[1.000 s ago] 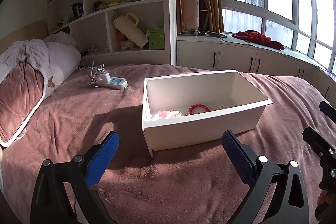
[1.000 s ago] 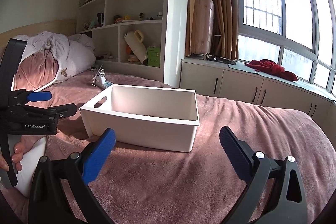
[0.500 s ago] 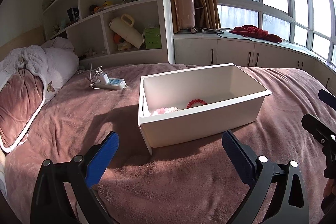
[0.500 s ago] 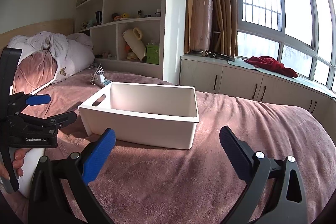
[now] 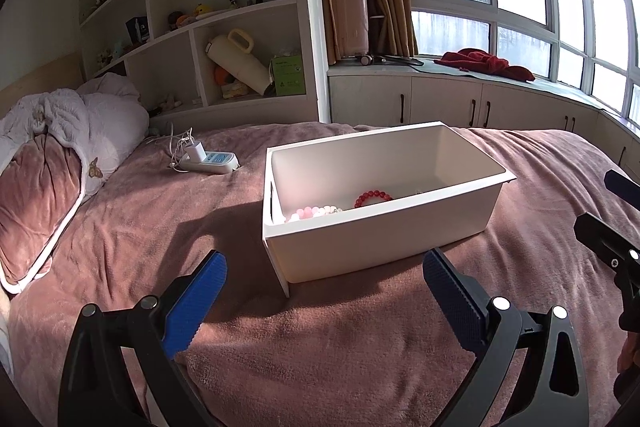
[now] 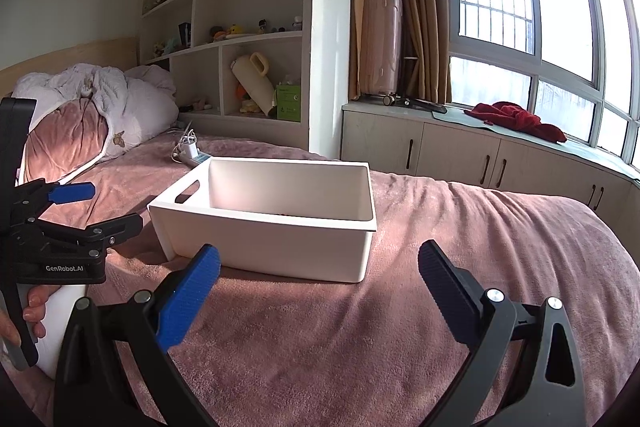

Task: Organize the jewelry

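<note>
White plastic forms the bin that sits on the pink blanket of a bed, its long side turned toward the left wrist camera. Inside it, near the front wall, lie a red bead bracelet and, just beside it toward the handle end, a pink-and-white bead bracelet; both rest on the bin floor, partly hidden by the rim. From the right wrist view only a dark sliver of the contents shows over the near wall. The left gripper hangs above the blanket in front of the bin with its blue-padded fingers spread wide and nothing between them. The right gripper is likewise spread wide and empty, low over the blanket, pointing at the bin's corner. In the right view the left gripper shows at the left edge, a hand wrapped around its white grip. Behind the bin a white power strip with a plugged charger lies on the blanket, near a pink pillow and a rumpled white duvet. Shelves holding small toys stand against the wall, and a red cloth lies on the window ledge.
</note>
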`<state>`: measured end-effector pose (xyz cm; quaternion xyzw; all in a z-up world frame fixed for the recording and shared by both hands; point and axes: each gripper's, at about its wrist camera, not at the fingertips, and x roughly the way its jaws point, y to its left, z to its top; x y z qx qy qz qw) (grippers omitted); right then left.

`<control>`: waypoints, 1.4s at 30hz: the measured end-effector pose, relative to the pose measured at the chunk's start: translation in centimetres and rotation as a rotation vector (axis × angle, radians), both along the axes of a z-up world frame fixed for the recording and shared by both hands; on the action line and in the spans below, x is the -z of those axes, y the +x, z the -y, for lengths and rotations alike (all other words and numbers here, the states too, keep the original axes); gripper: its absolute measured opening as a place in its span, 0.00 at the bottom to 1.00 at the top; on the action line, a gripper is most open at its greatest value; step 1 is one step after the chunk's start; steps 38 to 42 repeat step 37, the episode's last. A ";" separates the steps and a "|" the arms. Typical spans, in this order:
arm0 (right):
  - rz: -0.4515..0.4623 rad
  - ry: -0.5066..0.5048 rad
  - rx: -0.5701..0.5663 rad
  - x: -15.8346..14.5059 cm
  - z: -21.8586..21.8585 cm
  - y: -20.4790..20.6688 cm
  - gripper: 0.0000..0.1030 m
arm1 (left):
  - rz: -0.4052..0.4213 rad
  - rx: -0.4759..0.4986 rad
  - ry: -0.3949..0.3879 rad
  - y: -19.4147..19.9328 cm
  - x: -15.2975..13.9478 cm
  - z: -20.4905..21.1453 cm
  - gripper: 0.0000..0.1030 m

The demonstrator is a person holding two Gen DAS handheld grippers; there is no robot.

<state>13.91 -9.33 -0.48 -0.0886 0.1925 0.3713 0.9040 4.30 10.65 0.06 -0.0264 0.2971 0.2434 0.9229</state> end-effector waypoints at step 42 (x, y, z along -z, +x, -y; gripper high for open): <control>-0.016 -0.014 0.013 0.6 -0.2 -0.8 0.95 | 0.028 0.121 -0.018 -0.2 0.0 0.7 0.97</control>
